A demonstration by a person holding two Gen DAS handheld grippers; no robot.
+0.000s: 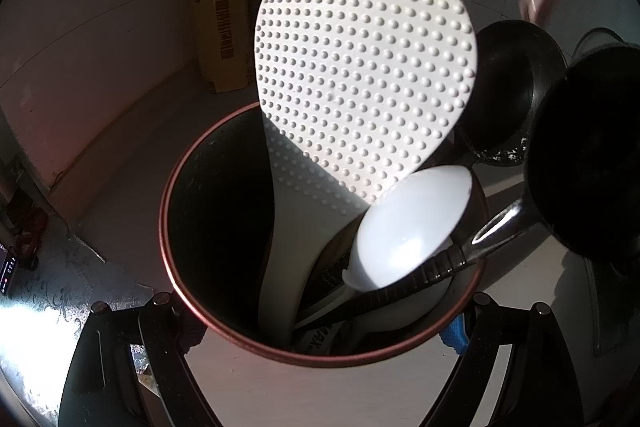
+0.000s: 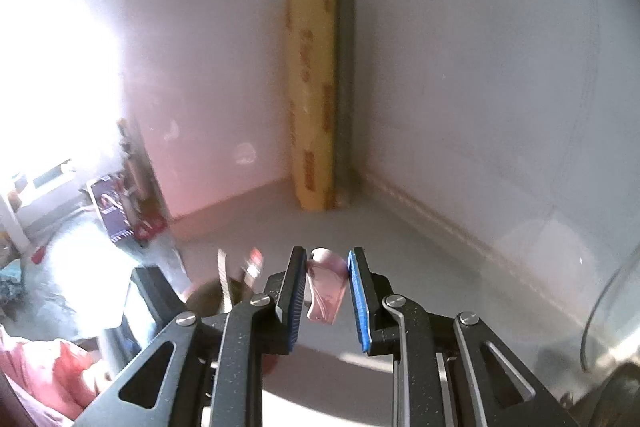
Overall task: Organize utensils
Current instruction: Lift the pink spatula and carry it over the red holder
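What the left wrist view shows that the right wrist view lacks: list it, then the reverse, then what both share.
Only the left wrist view shows the red-rimmed holder, gripped at its sides by the left gripper, holding a dimpled white rice paddle, a white spoon and a black-handled utensil, with a black pan behind.

Only the right wrist view shows the right gripper closed on a pale pinkish utensil handle, and a glass rim at right.

Both show the yellow wrap box standing in the wall corner.
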